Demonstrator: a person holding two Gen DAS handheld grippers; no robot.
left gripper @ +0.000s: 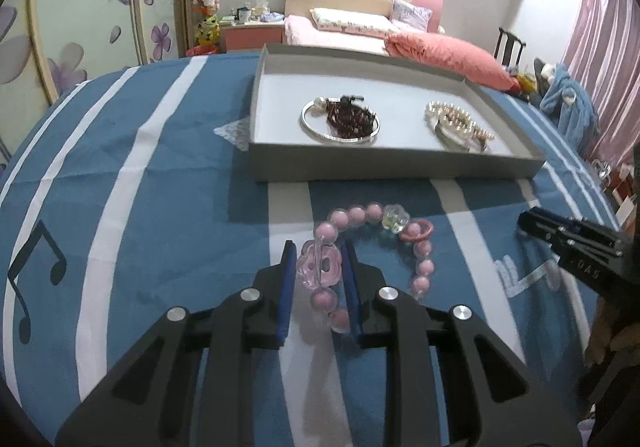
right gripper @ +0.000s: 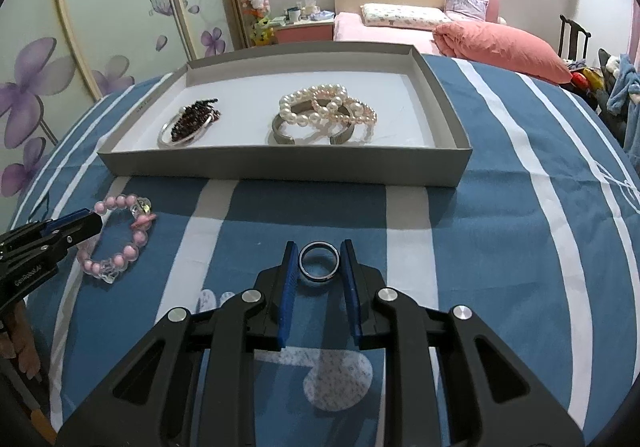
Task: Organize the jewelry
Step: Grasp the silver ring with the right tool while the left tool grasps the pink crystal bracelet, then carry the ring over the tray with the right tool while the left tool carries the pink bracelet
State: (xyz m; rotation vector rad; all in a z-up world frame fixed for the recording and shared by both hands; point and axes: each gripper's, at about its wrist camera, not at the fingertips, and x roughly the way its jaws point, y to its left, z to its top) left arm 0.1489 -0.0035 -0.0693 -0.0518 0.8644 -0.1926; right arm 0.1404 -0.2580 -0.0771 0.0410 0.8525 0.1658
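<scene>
A pink bead bracelet (left gripper: pixel 420 271) with clear flower charms lies on the blue cloth in front of the grey tray (left gripper: pixel 392 171). My left gripper (left gripper: pixel 318 267) is closed around its near side, with a clear pink flower charm (left gripper: pixel 320 265) between the blue pads. In the right wrist view my right gripper (right gripper: pixel 319 265) is shut on a dark metal ring (right gripper: pixel 319 261) resting on the cloth. The bracelet (right gripper: pixel 132 243) and the left gripper (right gripper: pixel 86 225) show at the left there. The right gripper also shows in the left wrist view (left gripper: pixel 532 223).
The tray (right gripper: pixel 280 167) holds a silver bangle with dark red beads (right gripper: pixel 192 123) on the left and pearl bracelets with a metal cuff (right gripper: pixel 328 111) on the right. The striped blue cloth (right gripper: pixel 500 247) covers the table. A bed and wardrobe stand behind.
</scene>
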